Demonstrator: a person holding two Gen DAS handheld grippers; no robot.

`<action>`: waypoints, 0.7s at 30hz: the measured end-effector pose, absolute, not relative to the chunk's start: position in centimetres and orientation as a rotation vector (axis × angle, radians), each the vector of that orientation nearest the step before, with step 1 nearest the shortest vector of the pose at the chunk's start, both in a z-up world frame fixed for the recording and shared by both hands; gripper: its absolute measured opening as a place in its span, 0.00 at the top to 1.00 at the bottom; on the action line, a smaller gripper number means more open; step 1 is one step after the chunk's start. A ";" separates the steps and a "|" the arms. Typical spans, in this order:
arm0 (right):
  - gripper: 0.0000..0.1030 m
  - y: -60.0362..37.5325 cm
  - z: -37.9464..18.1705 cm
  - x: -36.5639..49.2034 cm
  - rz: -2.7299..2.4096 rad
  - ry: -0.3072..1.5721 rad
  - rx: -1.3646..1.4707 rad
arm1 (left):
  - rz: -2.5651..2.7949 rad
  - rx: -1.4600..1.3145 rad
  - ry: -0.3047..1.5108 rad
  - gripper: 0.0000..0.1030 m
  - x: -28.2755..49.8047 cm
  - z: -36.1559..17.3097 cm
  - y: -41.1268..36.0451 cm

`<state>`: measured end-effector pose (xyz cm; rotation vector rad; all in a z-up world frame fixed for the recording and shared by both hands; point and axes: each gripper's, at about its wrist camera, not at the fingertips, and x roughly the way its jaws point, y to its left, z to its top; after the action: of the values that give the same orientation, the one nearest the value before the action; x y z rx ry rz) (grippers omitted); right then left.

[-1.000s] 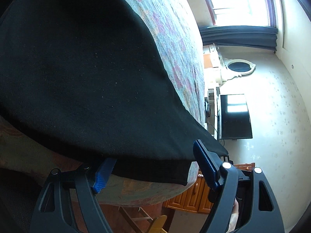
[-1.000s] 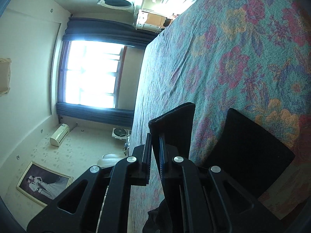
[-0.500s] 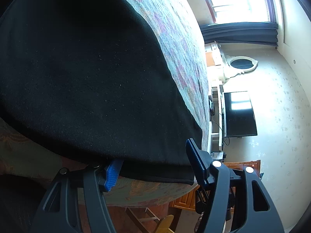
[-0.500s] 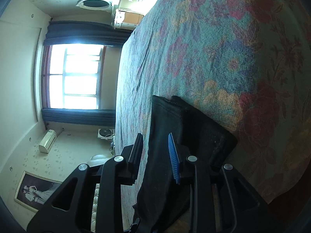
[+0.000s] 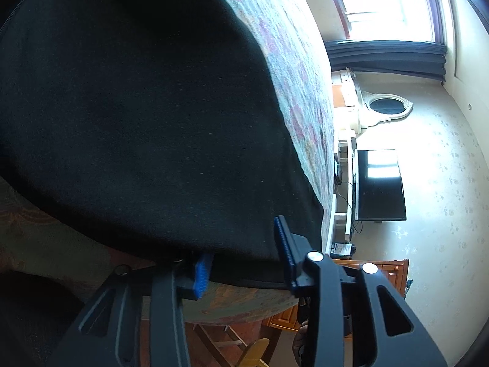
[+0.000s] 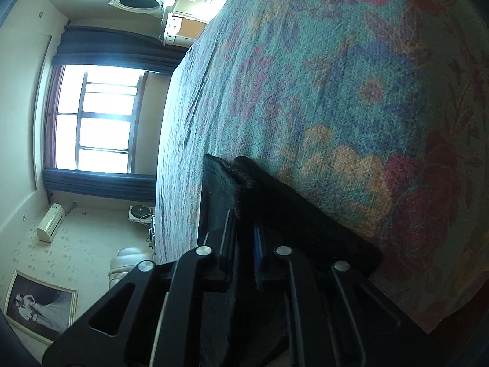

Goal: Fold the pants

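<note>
we see the black, matte fabric pants [image 5: 146, 116] spread flat over the floral teal bedspread [image 5: 293, 70], filling the left and centre of the left wrist view; their hem runs along the lower centre at the bed's edge. our left gripper [image 5: 241, 257] has just been closing, its blue pads on either side of that hem; whether they press yet is hard to tell. in the right wrist view a folded black edge [image 6: 241, 183] of the pants stands up at lower centre, and our right gripper [image 6: 244, 244] is clamped on it. the pants' upper left part fades into darkness.
</note>
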<state>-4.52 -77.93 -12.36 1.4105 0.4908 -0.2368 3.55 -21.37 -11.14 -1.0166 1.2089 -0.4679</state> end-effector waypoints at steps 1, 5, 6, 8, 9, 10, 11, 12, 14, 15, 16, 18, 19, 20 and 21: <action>0.94 -77.9 -12.1 -4.6 -0.239 0.485 1.413 | -0.458 -1.031 1.218 0.78 3.5 -11.5 -21.1; 0.94 -77.6 -11.1 -5.4 -0.218 0.448 1.398 | -0.460 -1.045 1.216 0.85 3.3 -11.5 -20.8; 0.94 -77.7 -10.5 -5.6 -0.211 0.440 1.388 | -0.468 -1.030 1.202 0.85 3.2 -11.0 -20.8; 0.94 -77.7 -9.5 -6.4 -0.196 0.422 1.376 | -0.495 -0.998 1.172 0.85 3.1 -10.1 -20.8; 0.94 -77.7 -9.1 -6.8 -0.192 0.416 1.365 | -0.504 -0.983 1.158 0.85 3.0 -9.7 -20.8; 0.94 -77.9 -8.6 -7.3 -0.191 0.410 1.358 | -0.513 -0.977 1.150 0.85 2.9 -9.4 -20.8; 0.94 -77.9 -8.4 -7.8 -0.189 0.409 1.355 | -0.519 -0.976 1.151 0.85 2.8 -9.3 -20.9; 0.94 -77.9 -8.3 -8.3 -0.188 0.412 1.350 | -0.520 -0.972 1.160 0.85 2.7 -9.4 -20.9; 0.94 -77.9 -8.7 -9.2 -0.197 0.427 1.348 | -0.511 -0.966 1.187 0.85 2.4 -9.8 -20.8; 0.94 -78.0 -9.1 -9.6 -0.203 0.439 1.347 | -0.501 -0.964 1.207 0.85 2.2 -10.3 -20.8; 0.94 -78.0 -9.7 -10.0 -0.217 0.451 1.349 | -0.490 -0.966 1.228 0.85 2.1 -10.8 -20.8; 0.94 -78.2 -11.3 -10.6 -0.238 0.468 1.378 | -0.483 -0.963 1.234 0.85 2.0 -11.2 -20.9; 0.94 -78.2 -12.1 -10.8 -0.251 0.473 1.394 | -0.485 -0.935 1.234 0.85 2.1 -10.9 -21.1; 0.94 -78.3 -12.8 -10.9 -0.258 0.479 1.401 | -0.482 -0.921 1.234 0.85 2.1 -10.7 -21.3; 0.94 -78.3 -13.3 -11.0 -0.258 0.482 1.403 | -0.478 -0.920 1.230 0.85 1.9 -10.5 -21.3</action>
<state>-10.95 -78.28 -13.30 1.4028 0.4825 -0.2582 1.93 -21.28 -10.55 -0.9204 1.2297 -0.4783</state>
